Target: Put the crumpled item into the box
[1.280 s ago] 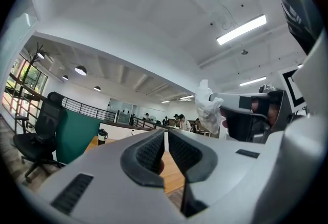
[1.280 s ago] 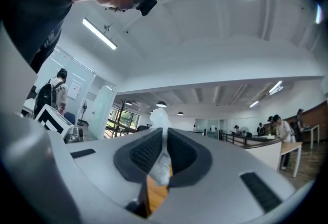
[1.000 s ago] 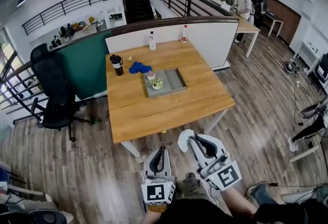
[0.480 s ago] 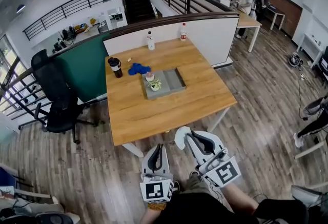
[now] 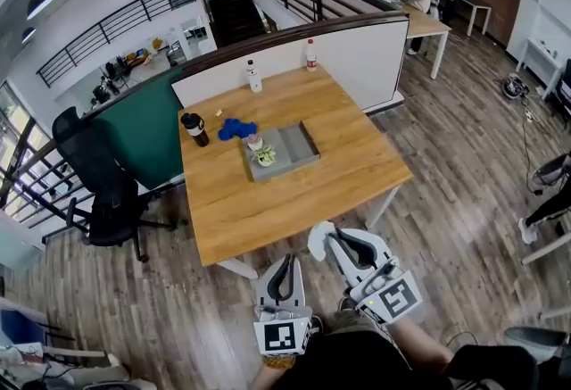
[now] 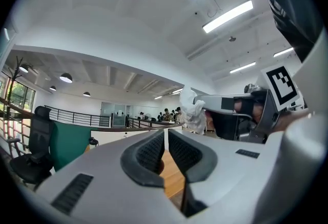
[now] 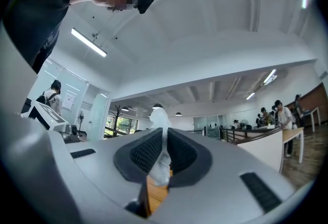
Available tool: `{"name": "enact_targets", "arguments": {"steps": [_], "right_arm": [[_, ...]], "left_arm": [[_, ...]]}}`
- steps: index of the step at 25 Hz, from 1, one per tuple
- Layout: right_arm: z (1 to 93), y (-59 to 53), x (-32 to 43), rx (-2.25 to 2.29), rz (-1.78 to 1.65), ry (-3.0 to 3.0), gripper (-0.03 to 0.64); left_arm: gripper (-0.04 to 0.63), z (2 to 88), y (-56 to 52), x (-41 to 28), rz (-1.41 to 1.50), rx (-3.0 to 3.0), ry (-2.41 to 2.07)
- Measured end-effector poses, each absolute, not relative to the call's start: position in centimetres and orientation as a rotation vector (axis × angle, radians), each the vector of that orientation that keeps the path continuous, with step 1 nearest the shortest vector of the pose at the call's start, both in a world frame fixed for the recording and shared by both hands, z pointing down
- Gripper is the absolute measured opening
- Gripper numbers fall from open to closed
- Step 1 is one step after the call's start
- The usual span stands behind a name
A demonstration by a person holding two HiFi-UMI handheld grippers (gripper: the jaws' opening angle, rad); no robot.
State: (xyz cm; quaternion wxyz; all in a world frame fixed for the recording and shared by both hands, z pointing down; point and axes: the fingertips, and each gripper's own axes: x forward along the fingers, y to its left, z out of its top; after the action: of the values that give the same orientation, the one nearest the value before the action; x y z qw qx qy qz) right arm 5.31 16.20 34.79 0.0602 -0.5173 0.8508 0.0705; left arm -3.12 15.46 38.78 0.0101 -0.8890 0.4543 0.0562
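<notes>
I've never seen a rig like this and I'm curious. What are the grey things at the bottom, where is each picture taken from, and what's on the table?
There is no robot arm: a person holds a two-jaw gripper in each hand. The head view comes from a camera on the person's head, looking down. The two gripper views come from cameras riding on each gripper, looking along its jaws. On the wooden table sit a shallow grey box with a small potted plant in it, a blue crumpled cloth, a black tumbler and two bottles. The right gripper pinches a white crumpled item. The left gripper is shut on nothing.
</notes>
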Motion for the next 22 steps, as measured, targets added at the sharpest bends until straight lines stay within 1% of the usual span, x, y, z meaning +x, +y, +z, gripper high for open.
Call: {"name": "enact_targets", "arguments": {"steps": [6,11,22], "right_arm": [[34.4,14.8,7.2,-1.574,0.2,2.569,0.037],[34.2,13.5,9.7,-1.57,0.179,2.562,0.037],[34.7,10.4,16.5,-1.585,0.163,2.51,0.037]], "left_arm": [[0.041,38.4,13.8,-0.9,0.173,-2.779,1.39],[0.041,38.2,12.7,1.5,0.109,-2.793,1.375],[0.041,38.0,9.8,7.8,0.082,-2.792,1.345]]}}
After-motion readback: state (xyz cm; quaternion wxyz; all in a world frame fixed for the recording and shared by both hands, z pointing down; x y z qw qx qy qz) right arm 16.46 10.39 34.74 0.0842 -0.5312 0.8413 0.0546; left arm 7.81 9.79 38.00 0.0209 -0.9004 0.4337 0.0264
